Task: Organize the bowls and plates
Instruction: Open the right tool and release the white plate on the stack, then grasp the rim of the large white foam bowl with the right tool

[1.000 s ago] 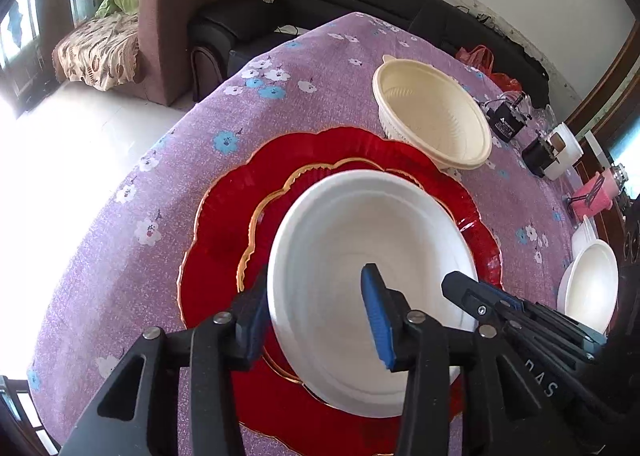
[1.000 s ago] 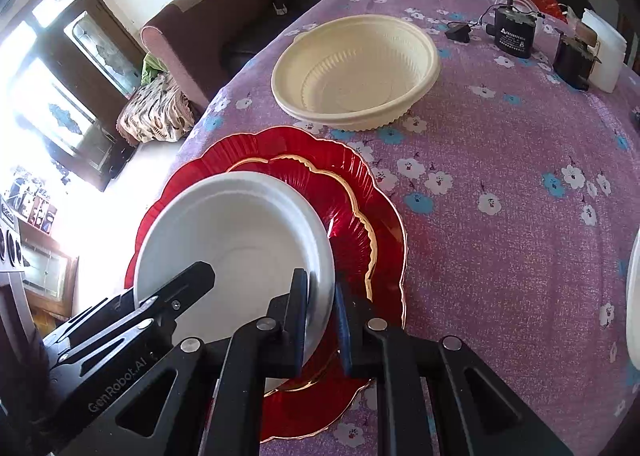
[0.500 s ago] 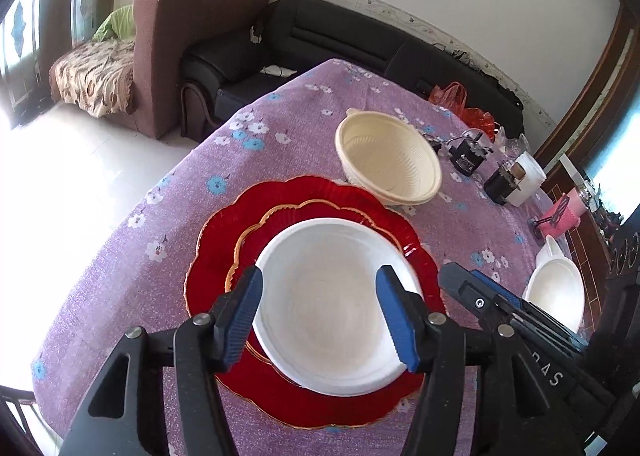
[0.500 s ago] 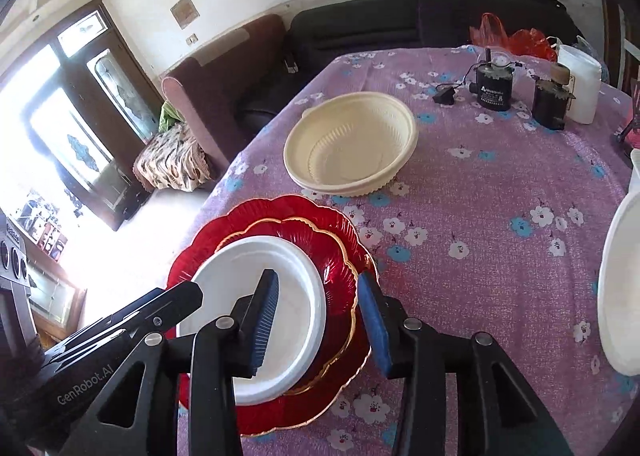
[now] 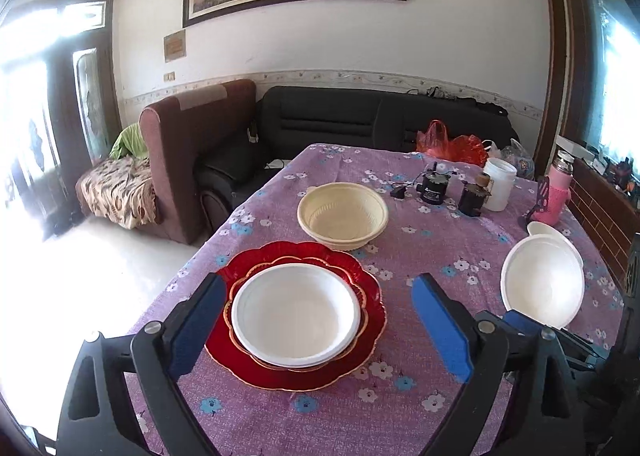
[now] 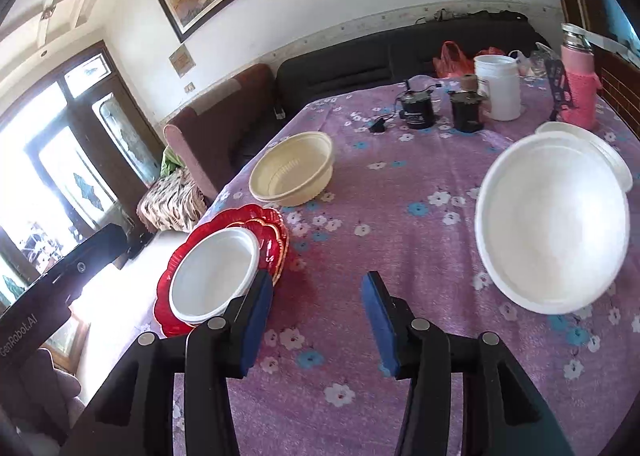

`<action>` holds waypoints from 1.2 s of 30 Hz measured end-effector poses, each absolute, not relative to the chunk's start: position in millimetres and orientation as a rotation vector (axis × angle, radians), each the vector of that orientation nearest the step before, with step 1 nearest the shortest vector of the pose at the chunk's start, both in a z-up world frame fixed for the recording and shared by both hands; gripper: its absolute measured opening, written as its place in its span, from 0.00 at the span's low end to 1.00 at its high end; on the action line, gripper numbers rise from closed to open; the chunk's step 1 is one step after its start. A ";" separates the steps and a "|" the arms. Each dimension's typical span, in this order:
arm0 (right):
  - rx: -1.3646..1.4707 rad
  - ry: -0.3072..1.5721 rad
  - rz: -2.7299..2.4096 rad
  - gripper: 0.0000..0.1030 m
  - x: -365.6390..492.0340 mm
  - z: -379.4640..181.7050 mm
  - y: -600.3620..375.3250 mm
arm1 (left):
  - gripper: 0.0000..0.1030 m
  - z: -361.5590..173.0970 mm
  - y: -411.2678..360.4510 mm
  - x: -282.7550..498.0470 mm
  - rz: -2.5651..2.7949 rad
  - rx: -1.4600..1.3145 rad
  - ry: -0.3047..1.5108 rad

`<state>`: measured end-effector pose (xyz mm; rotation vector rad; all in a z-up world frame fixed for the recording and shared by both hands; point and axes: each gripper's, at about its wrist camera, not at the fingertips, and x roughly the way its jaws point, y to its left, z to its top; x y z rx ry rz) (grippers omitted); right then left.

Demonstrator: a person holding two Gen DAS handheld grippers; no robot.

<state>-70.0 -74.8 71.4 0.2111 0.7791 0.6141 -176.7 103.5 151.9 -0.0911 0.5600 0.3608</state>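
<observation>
A white bowl (image 5: 296, 314) (image 6: 214, 276) rests on two stacked red plates (image 5: 362, 284) (image 6: 276, 234) near the table's left edge. Behind it stands a cream ribbed bowl (image 5: 343, 214) (image 6: 294, 174). At the right lie a large white bowl (image 5: 542, 288) (image 6: 552, 224) and a second white dish (image 6: 600, 146) behind it. My left gripper (image 5: 318, 324) hangs above and in front of the stack, its jaws opening wide, nothing between the pads. My right gripper (image 6: 316, 316) is over bare cloth right of the stack, jaws opening, holding nothing.
The table wears a purple flowered cloth (image 5: 440, 240). At its far end stand two black devices (image 6: 416, 108), a white jar (image 6: 498, 86) and a pink flask (image 6: 578, 84). A maroon armchair (image 5: 192, 144) and black sofa (image 5: 360, 120) sit beyond the table.
Both grippers let go of the white bowl, left it on the red plates, opened and drew back and up, so that more of the table and room shows.
</observation>
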 end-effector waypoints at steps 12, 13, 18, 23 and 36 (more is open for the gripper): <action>0.395 0.744 0.419 0.54 -78.2 54.7 -199.9 | 0.93 142.0 48.6 -163.0 0.280 0.018 0.613; 0.403 0.740 0.401 0.54 -77.0 54.3 -207.7 | 0.93 140.6 45.2 -162.3 0.275 0.020 0.620; 0.467 0.710 0.308 0.54 -76.8 53.1 -251.7 | 0.93 135.5 39.3 -161.1 0.238 -0.007 0.645; 0.479 0.714 0.185 0.54 -64.3 51.6 -287.2 | 0.93 134.0 33.8 -160.3 0.206 -0.029 0.648; 0.449 0.899 0.225 0.11 40.1 22.4 -252.8 | 0.93 125.3 40.8 -158.5 0.182 -0.076 0.690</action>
